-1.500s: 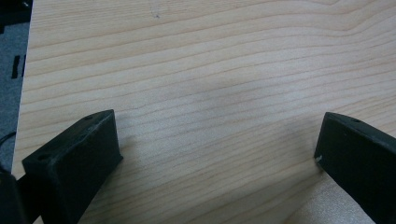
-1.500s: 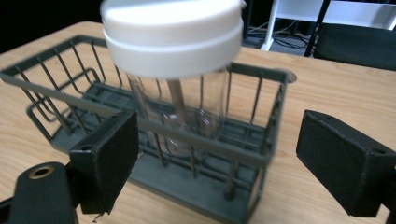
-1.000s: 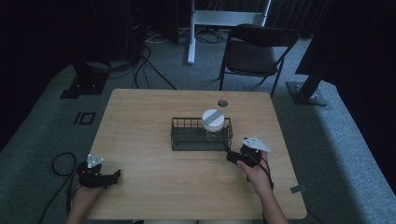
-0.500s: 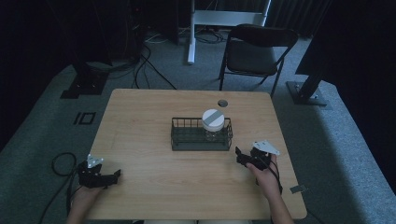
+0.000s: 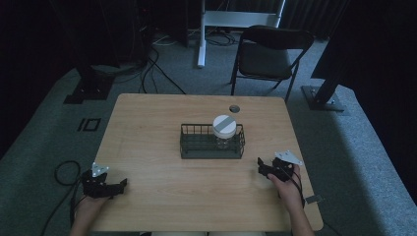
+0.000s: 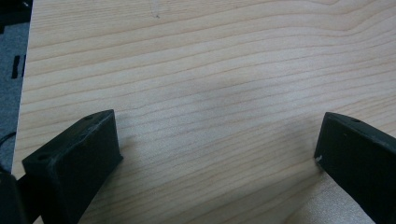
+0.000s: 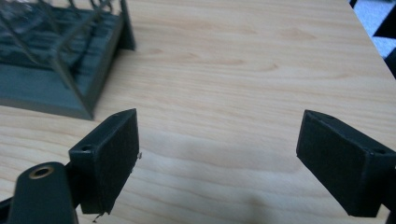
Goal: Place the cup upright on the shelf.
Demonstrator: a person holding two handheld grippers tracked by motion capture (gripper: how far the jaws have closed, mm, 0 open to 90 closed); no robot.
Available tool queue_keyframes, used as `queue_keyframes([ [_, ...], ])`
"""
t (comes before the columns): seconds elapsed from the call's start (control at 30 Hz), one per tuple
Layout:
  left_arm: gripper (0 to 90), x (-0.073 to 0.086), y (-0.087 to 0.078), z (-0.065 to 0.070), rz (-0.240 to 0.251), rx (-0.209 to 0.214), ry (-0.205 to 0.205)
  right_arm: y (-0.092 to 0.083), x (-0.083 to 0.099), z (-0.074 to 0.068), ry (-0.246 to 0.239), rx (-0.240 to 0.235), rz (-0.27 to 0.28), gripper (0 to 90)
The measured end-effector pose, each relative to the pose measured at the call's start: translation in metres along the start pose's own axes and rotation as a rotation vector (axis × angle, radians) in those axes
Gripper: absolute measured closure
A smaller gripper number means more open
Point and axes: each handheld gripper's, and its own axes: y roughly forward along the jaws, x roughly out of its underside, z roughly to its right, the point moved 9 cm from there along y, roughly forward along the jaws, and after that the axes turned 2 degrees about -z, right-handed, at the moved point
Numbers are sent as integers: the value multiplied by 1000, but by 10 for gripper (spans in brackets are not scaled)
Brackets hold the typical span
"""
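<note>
Jar (image 5: 224,132) in basket (image 5: 196,147), one of each, with two grippers spread wide and empty.

One clear jar with a white, grey-striped lid stands upright in the right end of the single dark wire basket at the middle of the wooden table (image 5: 147,128). The left gripper (image 5: 120,185) rests at the table's near left corner, well apart from the jar, jaws wide over bare wood. The right gripper (image 5: 259,166) sits near the basket's right front corner, jaws likewise wide apart, nothing between them. One folding chair (image 5: 270,51) stands beyond the table.
</note>
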Motion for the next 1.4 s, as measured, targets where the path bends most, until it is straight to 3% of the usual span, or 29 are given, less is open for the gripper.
queue_keyframes([
  [0.37,2,0,0,0,-1,0,1,-1,13,21,46,38,-63,125],
  [0.57,2,0,0,0,-1,0,1,1,25,29,58,45,-128,123],
  [0.8,2,0,0,0,-1,0,1,4,31,28,58,34,-166,122],
  [1.0,2,0,0,0,-1,0,1,5,33,25,30,17,-186,118],
  [1.4,2,0,0,0,0,0,0,7,32,23,10,-8,-190,111],
])
